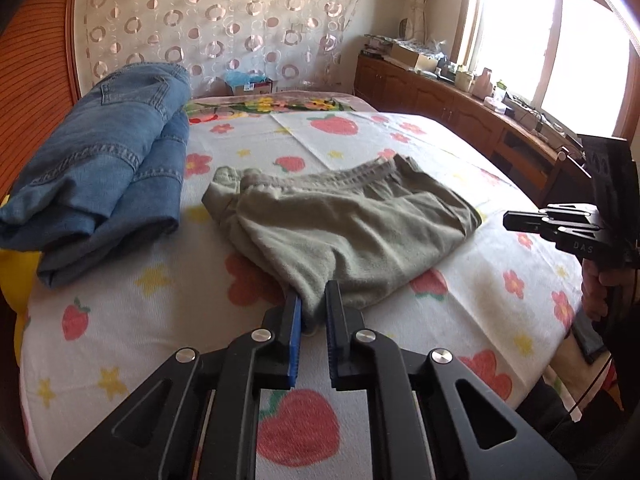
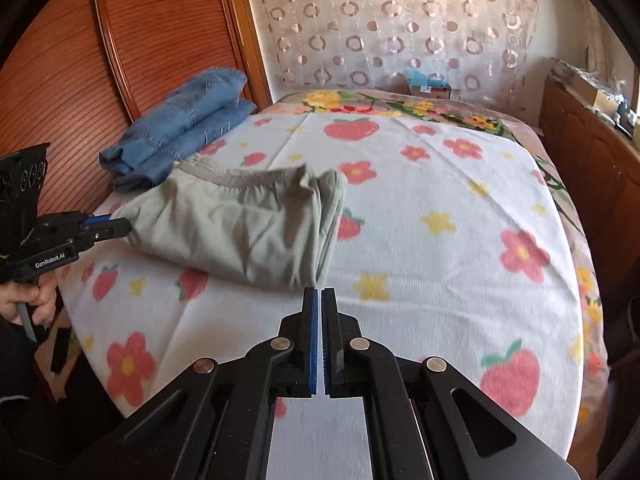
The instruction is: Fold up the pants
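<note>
Pinching a near corner of the grey-green pants (image 1: 352, 220), the left gripper (image 1: 313, 308) has cloth between its jaws; the right gripper (image 2: 320, 300) hovers just beside the bundle's edge, jaws closed on nothing. The pants lie folded compactly on the bed (image 2: 440, 208), so probably only tidying remains. Farther back rest folded jeans (image 1: 104, 152).

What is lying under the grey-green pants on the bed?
The grey-green fleece pants lie directly on the white strawberry-and-flower print blanket. Whatever sits beneath their folded layers is covered.
</note>
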